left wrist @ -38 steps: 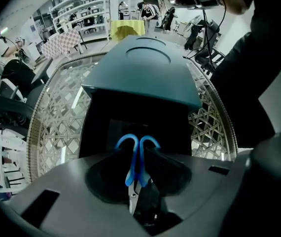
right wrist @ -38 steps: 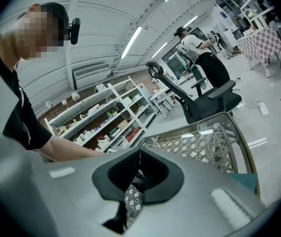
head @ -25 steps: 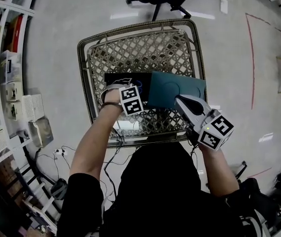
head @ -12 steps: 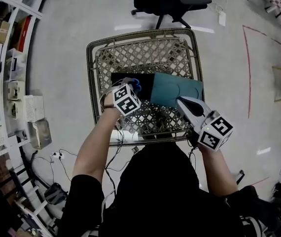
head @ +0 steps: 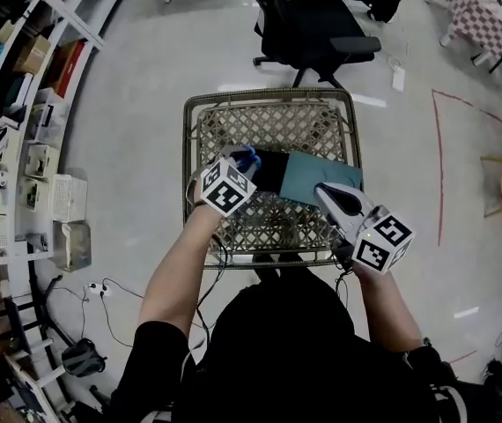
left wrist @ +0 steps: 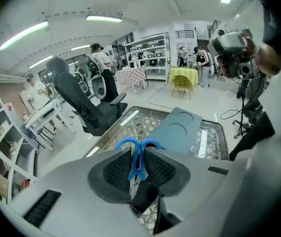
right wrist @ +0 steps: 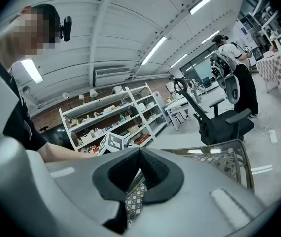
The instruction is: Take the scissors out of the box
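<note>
Left gripper view shows me the left gripper's (left wrist: 139, 153) ribbed black pads (left wrist: 115, 169) pinching the scissors (left wrist: 133, 166) below their rounded blue plastic loops, over the black box (head: 273, 167) with its flat teal lid (head: 320, 180) on the woven lattice table (head: 273, 117), while the right gripper's (right wrist: 139, 152) pads press together.

A square desk with a woven lattice top and a wicker rim (head: 269, 95) is set on a pale grey floor (head: 145, 148). A black swivel office chair (head: 313, 29) is placed just beyond the desk's far edge. White shelving stocked with boxes (head: 31, 104) is ranged along the left. To the right, a red line (head: 439, 166) is marked on the floor.
</note>
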`<move>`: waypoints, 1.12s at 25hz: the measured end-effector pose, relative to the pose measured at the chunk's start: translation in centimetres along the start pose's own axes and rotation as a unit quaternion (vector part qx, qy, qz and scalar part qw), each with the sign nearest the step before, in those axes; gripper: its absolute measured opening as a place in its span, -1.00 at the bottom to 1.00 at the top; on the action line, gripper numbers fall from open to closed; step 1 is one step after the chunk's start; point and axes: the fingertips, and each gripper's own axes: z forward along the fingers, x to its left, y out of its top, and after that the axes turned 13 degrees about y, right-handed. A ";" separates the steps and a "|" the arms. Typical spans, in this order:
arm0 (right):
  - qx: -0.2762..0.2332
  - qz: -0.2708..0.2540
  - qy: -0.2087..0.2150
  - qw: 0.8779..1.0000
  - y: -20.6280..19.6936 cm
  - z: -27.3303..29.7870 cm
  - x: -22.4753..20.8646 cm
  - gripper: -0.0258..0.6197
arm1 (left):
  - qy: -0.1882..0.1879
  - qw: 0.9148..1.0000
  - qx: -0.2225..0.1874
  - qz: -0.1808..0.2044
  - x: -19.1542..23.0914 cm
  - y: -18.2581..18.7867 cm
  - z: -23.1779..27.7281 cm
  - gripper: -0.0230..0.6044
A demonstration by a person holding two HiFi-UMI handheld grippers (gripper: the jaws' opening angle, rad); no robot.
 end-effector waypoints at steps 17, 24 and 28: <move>0.006 -0.049 0.021 0.999 1.8 1.0 4.9 -0.87 | 0.096 0.978 -0.108 -0.153 5.3 -0.2 -12.7 -0.65; 0.012 -0.070 0.031 0.997 2.1 2.0 6.7 -0.88 | 0.120 0.955 -0.149 -0.228 5.5 -1.9 -18.9 -0.64; 0.019 -0.083 0.030 0.996 2.2 2.2 7.9 -0.88 | 0.129 0.943 -0.180 -0.250 5.4 -2.8 -22.1 -0.64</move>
